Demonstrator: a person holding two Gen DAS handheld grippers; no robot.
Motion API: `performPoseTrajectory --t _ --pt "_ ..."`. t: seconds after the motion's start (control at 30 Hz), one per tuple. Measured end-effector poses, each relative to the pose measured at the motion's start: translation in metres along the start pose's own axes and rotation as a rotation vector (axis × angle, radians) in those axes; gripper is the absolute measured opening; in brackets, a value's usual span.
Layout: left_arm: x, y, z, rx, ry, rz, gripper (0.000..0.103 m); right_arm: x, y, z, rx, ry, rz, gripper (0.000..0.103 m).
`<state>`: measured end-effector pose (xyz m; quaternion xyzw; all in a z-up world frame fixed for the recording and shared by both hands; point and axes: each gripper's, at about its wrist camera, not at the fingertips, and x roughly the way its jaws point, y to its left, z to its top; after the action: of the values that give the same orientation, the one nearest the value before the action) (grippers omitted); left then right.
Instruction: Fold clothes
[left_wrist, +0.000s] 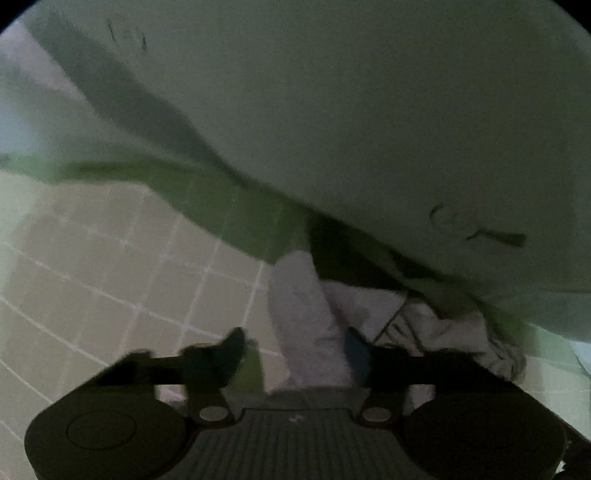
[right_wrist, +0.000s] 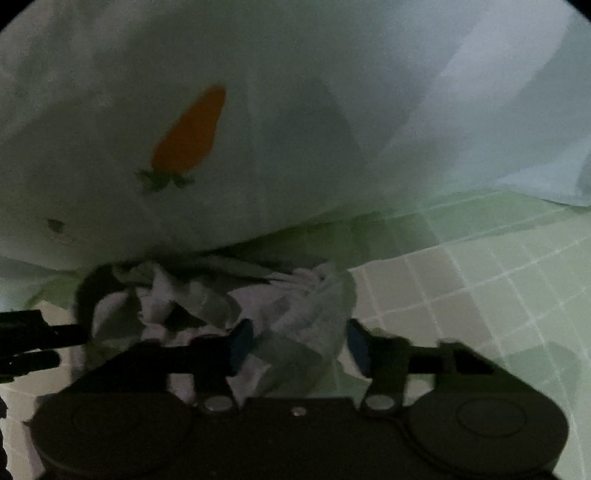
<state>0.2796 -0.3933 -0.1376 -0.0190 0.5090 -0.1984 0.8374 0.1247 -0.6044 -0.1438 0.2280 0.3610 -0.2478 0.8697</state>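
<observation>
both grippers, left gripper (left_wrist: 293, 350) and right gripper (right_wrist: 301, 341), have jaws spread wide around a crumpled pale garment (right_wrist: 280, 295) on the checked bench (left_wrist: 110, 266). i judge the white carrot-print cloth (right_wrist: 258, 129) hanging overhead could snag if i close blindly.

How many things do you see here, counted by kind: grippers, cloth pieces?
Black two-finger grippers: 2 (left, right)
Pale cloth with orange carrot print: 1
Crumpled grey-white cloth: 1
Total: 4
</observation>
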Motion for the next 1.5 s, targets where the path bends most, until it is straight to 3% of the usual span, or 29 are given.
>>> performPoseTrajectory --t 0.03,0.1,0.13,0.33,0.53,0.67,0.83,1.07,1.23,1.33,1.37,1.4,1.5 --pt "-0.001 0.001 -0.004 0.0 0.002 -0.003 0.014 0.003 0.0 0.0 -0.013 0.009 0.0 0.033" --pt "-0.004 0.004 -0.013 0.001 0.006 -0.008 0.013 0.002 0.001 -0.004 -0.049 0.016 0.004 0.012" --pt "-0.005 0.006 -0.017 0.001 0.008 -0.011 0.012 0.001 0.001 -0.007 -0.067 0.018 0.004 0.01" --pt "-0.045 0.031 -0.067 -0.018 0.014 -0.028 0.012 -0.039 -0.015 -0.041 -0.088 0.023 0.012 0.008" --pt "-0.076 0.034 -0.098 0.03 0.004 -0.016 0.012 -0.088 -0.025 -0.091 -0.088 0.056 0.026 0.008" --pt "-0.087 0.036 -0.103 0.046 -0.004 -0.016 0.016 -0.092 -0.029 -0.085 -0.052 0.052 0.043 0.012" --pt "-0.071 0.038 -0.074 0.05 -0.025 0.0 0.034 -0.091 -0.03 -0.056 -0.032 -0.024 0.025 0.035" --pt "-0.041 0.045 -0.037 0.046 -0.022 0.036 0.044 -0.041 -0.025 -0.024 -0.103 0.012 0.01 0.042" --pt "-0.026 0.05 -0.03 0.021 0.009 0.012 0.044 -0.02 -0.02 -0.023 -0.131 0.08 0.025 0.043" --pt "-0.02 0.051 -0.028 0.008 0.025 -0.008 0.041 -0.02 -0.019 -0.026 -0.14 0.086 0.032 0.039" --pt "-0.018 0.051 -0.027 0.01 0.03 -0.02 0.031 -0.02 -0.019 -0.026 -0.152 0.087 0.029 0.029" --pt "-0.019 0.048 -0.026 0.021 0.023 -0.026 0.009 -0.022 -0.018 -0.026 -0.164 0.076 0.026 0.01" --pt "-0.032 0.037 -0.021 0.063 -0.03 -0.019 0.009 -0.041 -0.014 -0.024 -0.224 -0.008 -0.003 0.009"
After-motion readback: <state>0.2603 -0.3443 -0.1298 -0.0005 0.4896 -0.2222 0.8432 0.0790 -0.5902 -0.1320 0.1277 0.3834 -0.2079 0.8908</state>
